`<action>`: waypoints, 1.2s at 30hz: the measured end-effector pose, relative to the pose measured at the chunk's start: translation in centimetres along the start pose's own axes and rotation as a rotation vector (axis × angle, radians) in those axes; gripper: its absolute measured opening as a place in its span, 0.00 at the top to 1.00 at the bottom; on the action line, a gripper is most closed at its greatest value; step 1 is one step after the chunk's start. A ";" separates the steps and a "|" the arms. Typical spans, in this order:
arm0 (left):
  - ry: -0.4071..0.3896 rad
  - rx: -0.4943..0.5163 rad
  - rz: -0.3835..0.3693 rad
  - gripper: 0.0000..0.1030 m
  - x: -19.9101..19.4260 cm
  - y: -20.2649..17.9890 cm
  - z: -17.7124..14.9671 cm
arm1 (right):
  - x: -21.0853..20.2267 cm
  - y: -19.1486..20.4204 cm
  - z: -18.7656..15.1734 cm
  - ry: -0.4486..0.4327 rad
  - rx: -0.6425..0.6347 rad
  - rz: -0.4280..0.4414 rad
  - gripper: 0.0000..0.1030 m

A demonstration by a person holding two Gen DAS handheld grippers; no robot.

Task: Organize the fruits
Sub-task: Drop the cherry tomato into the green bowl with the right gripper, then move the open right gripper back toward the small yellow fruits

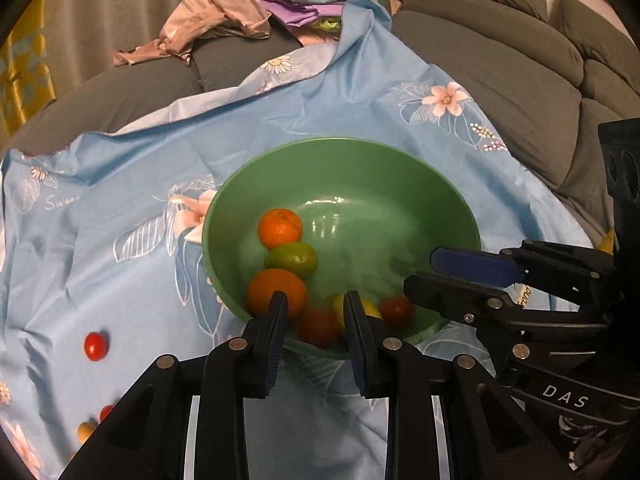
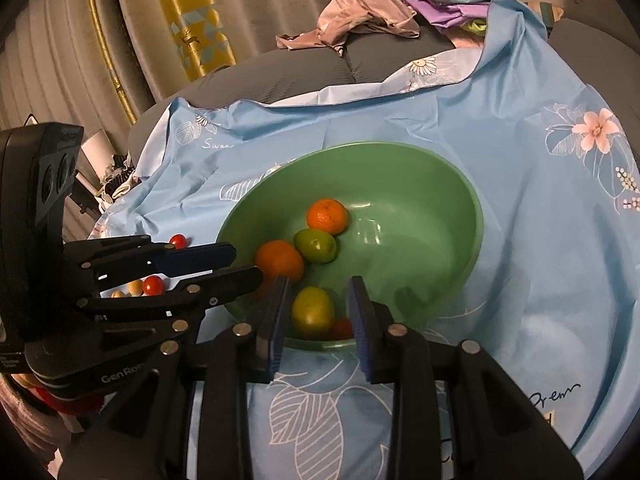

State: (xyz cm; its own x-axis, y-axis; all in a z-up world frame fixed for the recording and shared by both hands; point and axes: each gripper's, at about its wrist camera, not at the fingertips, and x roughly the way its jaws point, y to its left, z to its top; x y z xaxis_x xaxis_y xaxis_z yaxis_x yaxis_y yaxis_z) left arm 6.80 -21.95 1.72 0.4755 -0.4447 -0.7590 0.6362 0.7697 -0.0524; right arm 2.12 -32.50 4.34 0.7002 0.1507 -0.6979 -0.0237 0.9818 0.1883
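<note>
A green bowl [image 1: 360, 168] sits on the blue floral cloth [image 1: 120, 208]; it also shows in the right wrist view [image 2: 400, 168]. It holds two oranges [image 1: 280, 228], a green fruit [image 1: 291, 260], a yellow-green fruit [image 2: 313, 310] and red tomatoes [image 1: 397, 312]. My left gripper [image 1: 316, 302] is open and empty over the bowl's near rim. My right gripper [image 2: 319, 286] is open and empty over the near rim too, above the yellow-green fruit. Loose tomatoes [image 1: 95, 346] and a small yellow fruit [image 1: 85, 431] lie on the cloth to the left.
A grey sofa [image 1: 500, 68] lies under and behind the cloth, with a pile of clothes [image 1: 216, 20] at the back. Curtains [image 2: 160, 20] hang behind. Each gripper shows in the other's view: the right gripper [image 1: 452, 270] and the left gripper [image 2: 224, 266].
</note>
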 end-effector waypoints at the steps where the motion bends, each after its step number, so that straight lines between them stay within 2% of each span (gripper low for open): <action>1: -0.002 0.001 0.002 0.72 -0.1 0.0 0.0 | -0.1 0.0 0.0 0.001 -0.001 -0.002 0.66; 7: -0.041 -0.027 0.032 0.54 -2.6 1.3 -0.8 | -1.1 -0.2 -0.1 -0.009 -0.002 -0.017 0.61; 10: -0.056 -0.055 0.074 0.54 -4.6 2.8 -2.1 | -1.6 -0.3 -0.2 -0.012 0.005 -0.020 0.58; 17: -0.081 -0.176 0.193 0.54 -9.9 7.5 -7.1 | -2.8 1.0 -0.5 -0.017 -0.019 0.002 0.57; 24: -0.061 -0.331 0.305 0.54 -13.9 11.8 -12.5 | -3.0 3.8 -0.6 0.002 -0.077 0.038 0.57; 28: -0.052 -0.388 0.317 0.54 -14.8 12.5 -14.7 | -2.7 6.1 -1.2 0.034 -0.122 0.070 0.57; 36: -0.037 -0.410 0.289 0.54 -14.7 12.7 -17.2 | -0.7 10.9 -2.8 0.123 -0.209 0.166 0.57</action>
State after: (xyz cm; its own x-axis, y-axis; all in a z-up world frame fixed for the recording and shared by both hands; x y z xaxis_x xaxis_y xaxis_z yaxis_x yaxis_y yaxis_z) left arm -2.52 2.24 1.05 0.6232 -0.1973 -0.7568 0.1883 0.9770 -0.0997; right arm -0.68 -21.58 4.97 0.5831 0.3118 -0.7502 -0.2863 0.9430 0.1694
